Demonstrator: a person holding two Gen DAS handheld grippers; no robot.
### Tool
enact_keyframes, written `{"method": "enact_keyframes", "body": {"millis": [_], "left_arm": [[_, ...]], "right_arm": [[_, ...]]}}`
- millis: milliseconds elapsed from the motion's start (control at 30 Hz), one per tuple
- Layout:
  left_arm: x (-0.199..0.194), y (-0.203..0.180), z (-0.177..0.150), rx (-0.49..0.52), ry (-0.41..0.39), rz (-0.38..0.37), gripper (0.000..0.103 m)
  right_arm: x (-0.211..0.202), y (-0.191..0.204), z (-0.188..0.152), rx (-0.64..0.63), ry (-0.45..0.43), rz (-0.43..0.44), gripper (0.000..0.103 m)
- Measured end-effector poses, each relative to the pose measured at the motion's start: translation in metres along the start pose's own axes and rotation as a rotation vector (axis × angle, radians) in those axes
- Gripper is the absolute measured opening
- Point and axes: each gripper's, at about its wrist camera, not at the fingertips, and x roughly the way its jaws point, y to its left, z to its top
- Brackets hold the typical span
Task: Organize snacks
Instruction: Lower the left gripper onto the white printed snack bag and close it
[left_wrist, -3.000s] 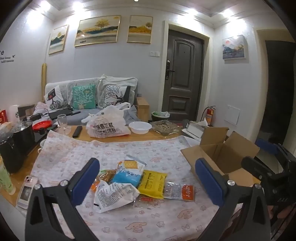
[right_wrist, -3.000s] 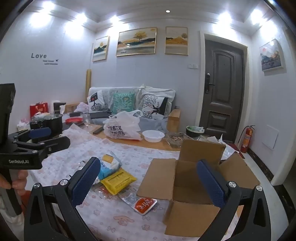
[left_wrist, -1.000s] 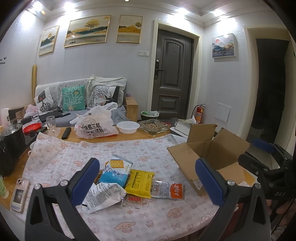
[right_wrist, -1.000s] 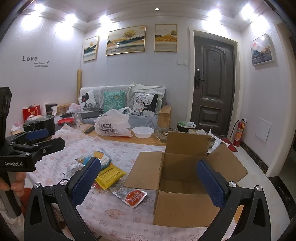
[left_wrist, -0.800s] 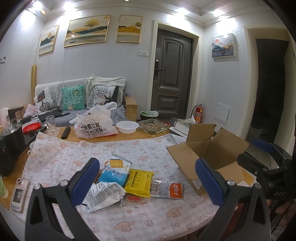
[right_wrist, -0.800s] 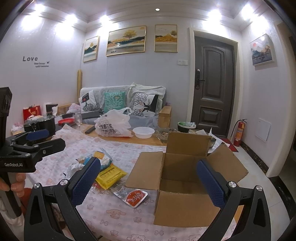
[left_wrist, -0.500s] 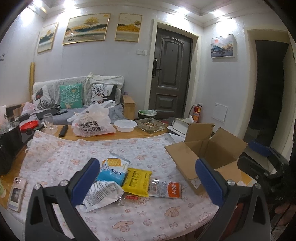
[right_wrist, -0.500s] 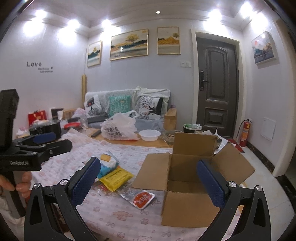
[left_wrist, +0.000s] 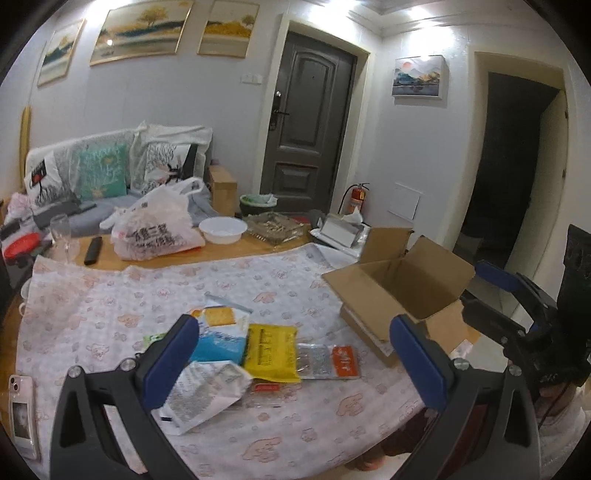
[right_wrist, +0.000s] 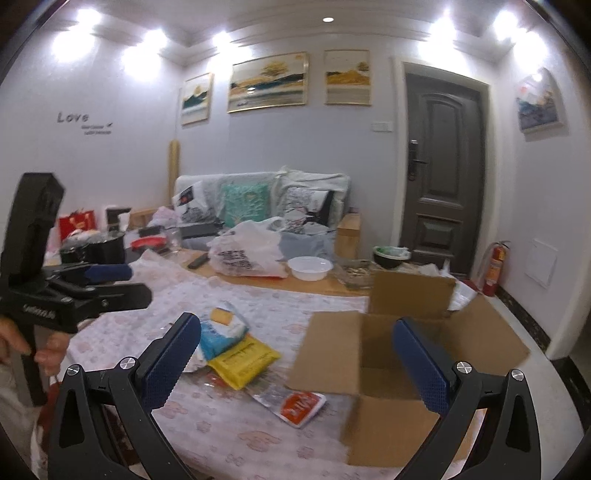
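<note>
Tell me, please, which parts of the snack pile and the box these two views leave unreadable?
- Cardboard box floor: right wrist view, hidden by its near wall and motion blur; left wrist view shows only inner walls.
- White packet: left wrist view, left claw finger covers its left edge; print too small.
- Green wrapper: mostly under the blue packet.
- Clear packet: buried beneath the yellow packet.

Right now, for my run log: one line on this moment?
left gripper: open | right gripper: open | snack packets: on table | cardboard box: open
</note>
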Motion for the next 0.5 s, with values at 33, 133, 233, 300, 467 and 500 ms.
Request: {"method": "enact_keyframes", "body": {"millis": [33, 133, 233, 300, 467, 500], "left_arm": [[0.001, 0.009, 0.001, -0.011, 0.011, 0.003, 0.102], [0.006, 0.041, -0.001, -0.038, 0.034, 0.012, 0.102], [0.009, 0.073, -0.007, -0.066, 0.049, 0.01, 0.102], [0.013, 0.096, -0.013, -0.091, 0.062, 0.011, 0.102], [0.034, 0.142, -0.034, -0.166, 0.118, 0.003, 0.102], [0.042, 0.151, -0.041, -0.19, 0.138, -0.016, 0.102]], "right_arm": [[0.004, 0.003, 0.001, -0.004, 0.006, 0.015, 0.103], [0.028, 0.025, 0.003, -0.036, 0.045, 0.088, 0.091], [0.062, 0.052, 0.002, -0.073, 0.117, 0.17, 0.076], [0.08, 0.068, -0.003, -0.08, 0.162, 0.207, 0.068], [0.135, 0.101, -0.018, -0.092, 0.285, 0.3, 0.065], [0.143, 0.105, -0.023, -0.096, 0.305, 0.308, 0.065]]}}
